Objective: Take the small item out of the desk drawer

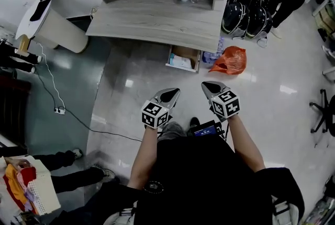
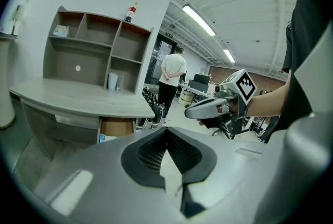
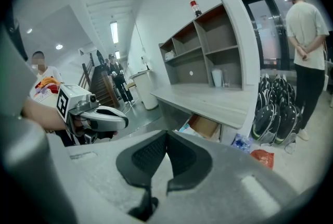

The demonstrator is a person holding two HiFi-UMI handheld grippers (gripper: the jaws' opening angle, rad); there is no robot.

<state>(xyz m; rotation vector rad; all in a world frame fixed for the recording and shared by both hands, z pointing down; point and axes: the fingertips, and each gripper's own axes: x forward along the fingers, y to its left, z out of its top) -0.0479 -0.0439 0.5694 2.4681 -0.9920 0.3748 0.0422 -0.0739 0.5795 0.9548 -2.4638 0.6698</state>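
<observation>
Both grippers, left (image 1: 171,95) and right (image 1: 210,87), hang mid-frame, jaws pressed together and empty, since I'm well short of the open drawer (image 1: 184,58) at upper centre, where I judge the item lies.

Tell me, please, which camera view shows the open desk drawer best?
The head view: it looks down into the open drawer, showing items lying inside. The left gripper view shows only a brown panel of it under the desk. The right gripper view sees it at a slant, from farther off.
</observation>
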